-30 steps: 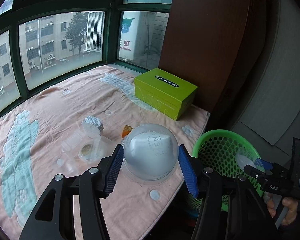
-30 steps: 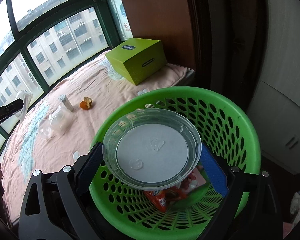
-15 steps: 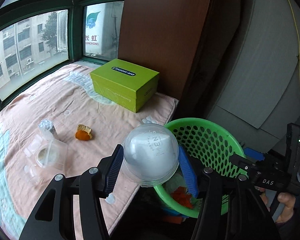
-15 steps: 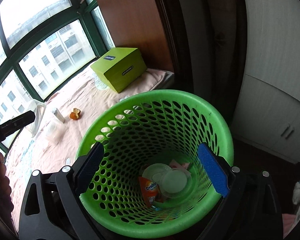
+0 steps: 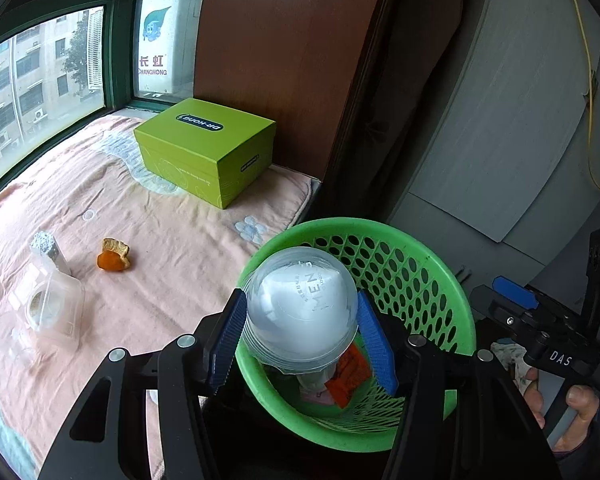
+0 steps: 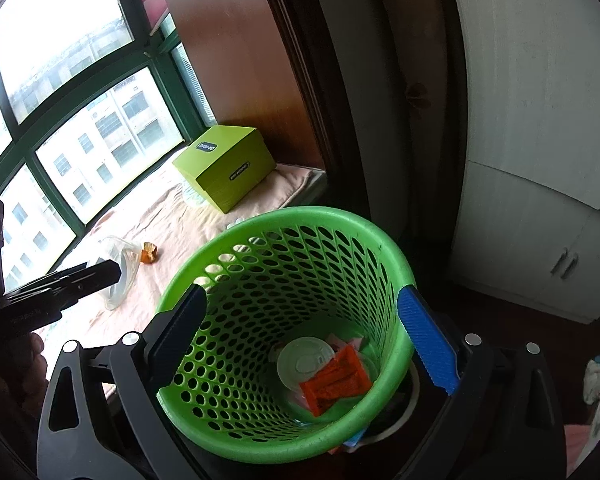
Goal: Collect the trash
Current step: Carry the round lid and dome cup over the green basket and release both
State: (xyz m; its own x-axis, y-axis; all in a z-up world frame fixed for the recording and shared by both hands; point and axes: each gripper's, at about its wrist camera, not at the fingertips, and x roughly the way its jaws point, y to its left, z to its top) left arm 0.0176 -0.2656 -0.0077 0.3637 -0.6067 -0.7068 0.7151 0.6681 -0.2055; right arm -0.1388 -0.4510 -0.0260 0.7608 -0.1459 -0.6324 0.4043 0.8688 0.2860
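Left tool (image 5: 302,336) – bowl (image 5: 302,312) over basket (image 5: 440,280)

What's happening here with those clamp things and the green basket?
A person is clearing rubbish off a blanket-covered window ledge with a hand-held gripper in each hand. The left gripper is clamped on a clear plastic bowl, held above the green basket. The right gripper hangs open and empty over the basket, which already holds a lid and an orange wrapper. An orange peel and clear containers wait on the ledge.
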